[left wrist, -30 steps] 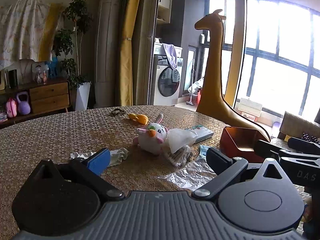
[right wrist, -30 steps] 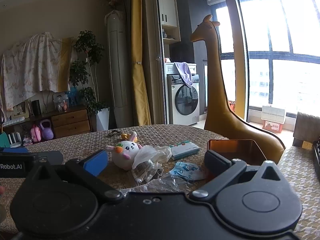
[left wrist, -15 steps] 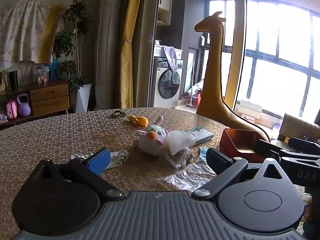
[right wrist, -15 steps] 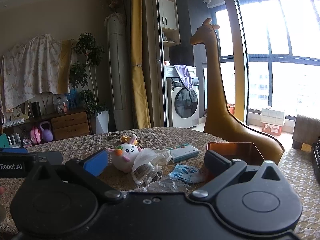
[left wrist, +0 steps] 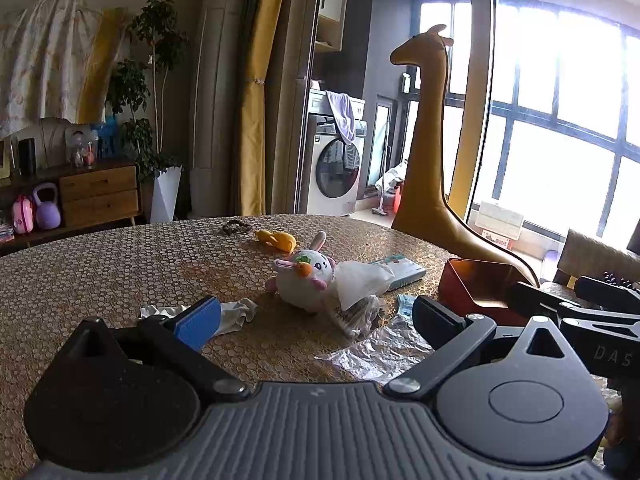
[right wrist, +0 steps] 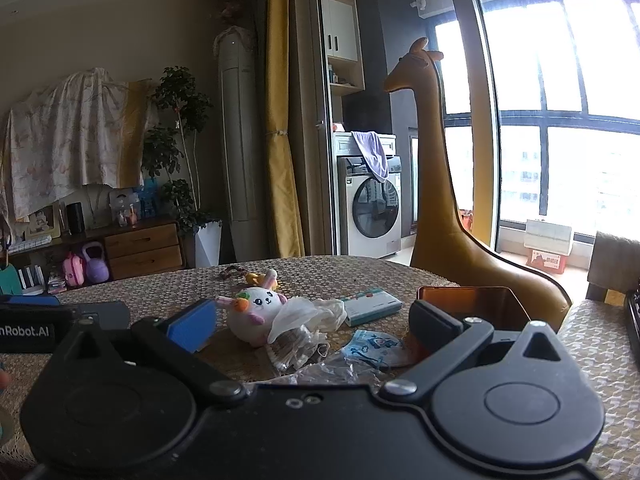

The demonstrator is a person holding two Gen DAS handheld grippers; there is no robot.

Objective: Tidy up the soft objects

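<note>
Soft objects all sit on the round bench point(left wrist: 100, 264), and the biggest is the bunny plush point(left wrist: 304, 276), lying straight ahead of both claws, ears pointing away. Left claw point(left wrist: 316, 316) is spread wide with nothing in it; right claw point(right wrist: 316, 320) is spread just as wide and empty, and looks a shade nearer the bunny. Right of the bunny stands the red box point(left wrist: 476, 284), probably where things go. Touching the bunny's right side is a crumpled white bag point(left wrist: 360, 280), with clear film point(left wrist: 380, 348) nearer the claws, so that could snag a grab. Left of the bunny lies a white sock point(left wrist: 236, 316); beyond it a small yellow toy point(left wrist: 278, 240)
</note>
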